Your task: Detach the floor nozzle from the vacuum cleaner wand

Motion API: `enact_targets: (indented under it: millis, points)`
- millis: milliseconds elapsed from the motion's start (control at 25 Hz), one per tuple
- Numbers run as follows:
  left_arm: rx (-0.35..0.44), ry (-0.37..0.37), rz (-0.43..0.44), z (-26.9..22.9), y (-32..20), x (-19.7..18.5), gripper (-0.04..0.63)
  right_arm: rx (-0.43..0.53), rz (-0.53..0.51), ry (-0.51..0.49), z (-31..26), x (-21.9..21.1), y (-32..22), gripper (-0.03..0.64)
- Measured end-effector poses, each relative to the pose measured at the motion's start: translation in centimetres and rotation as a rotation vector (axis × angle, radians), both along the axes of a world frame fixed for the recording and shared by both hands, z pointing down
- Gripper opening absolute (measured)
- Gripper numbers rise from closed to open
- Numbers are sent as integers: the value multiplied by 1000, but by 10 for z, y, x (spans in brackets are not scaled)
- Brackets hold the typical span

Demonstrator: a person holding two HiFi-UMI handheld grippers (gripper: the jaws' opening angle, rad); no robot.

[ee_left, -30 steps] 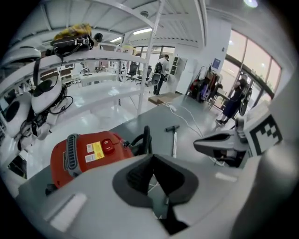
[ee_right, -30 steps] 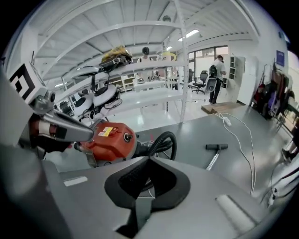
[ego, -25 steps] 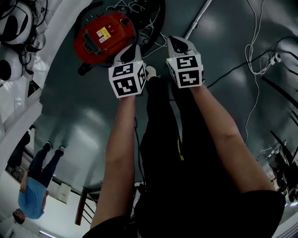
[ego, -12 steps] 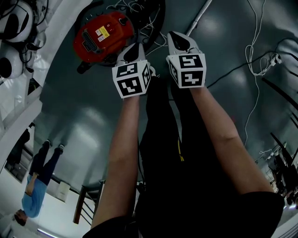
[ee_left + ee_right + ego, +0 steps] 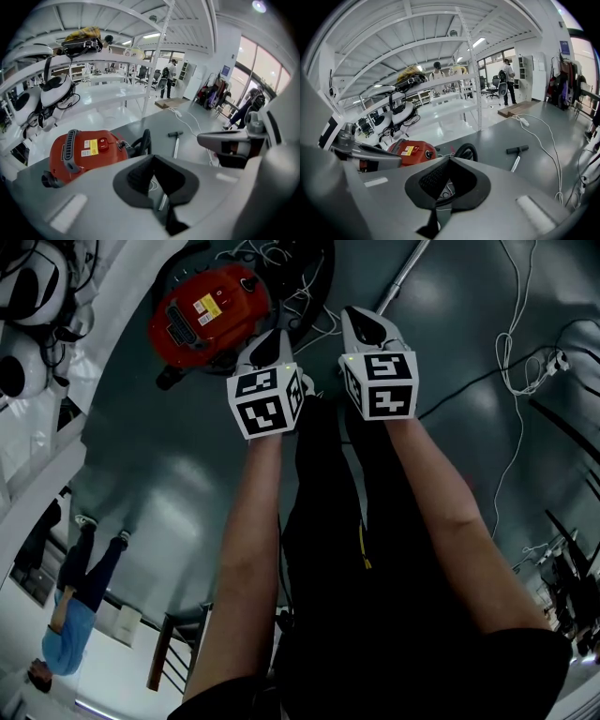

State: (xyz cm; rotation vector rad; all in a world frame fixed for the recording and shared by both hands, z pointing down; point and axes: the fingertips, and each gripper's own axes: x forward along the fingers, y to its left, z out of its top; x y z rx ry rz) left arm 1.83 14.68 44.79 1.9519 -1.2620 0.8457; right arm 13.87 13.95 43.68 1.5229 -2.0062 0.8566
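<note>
Barely anything moved since a second earlier: we nudged the left gripper [image 5: 270,341] and right gripper [image 5: 364,324] slightly rightward. Both jaws were fully closed and empty. The floor nozzle [image 5: 517,150] lay on the floor, still on the wand [image 5: 398,277], right of the red vacuum [image 5: 208,315], well ahead of us.

Head view dim, floor [image 5: 187,474] glare patches; gripper views bright, fisheye-warped, dark corners.

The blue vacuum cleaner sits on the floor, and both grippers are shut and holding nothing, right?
Not quite. The vacuum cleaner is red, not blue, as the head view shows. It does sit on the floor, and the left gripper and right gripper are both shut and holding nothing.
</note>
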Motion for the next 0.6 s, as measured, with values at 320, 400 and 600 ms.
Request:
enact_targets:
  millis: [320, 400, 600]
  points:
    - [-16, 7, 11, 3, 4, 2, 9, -21, 3, -13, 5, -1, 5, -5]
    - [-19, 5, 19, 4, 5, 2, 9, -23, 6, -22, 7, -1, 5, -5]
    - [-27, 2, 34, 10, 10, 6, 9, -28, 9, -34, 12, 0, 7, -5]
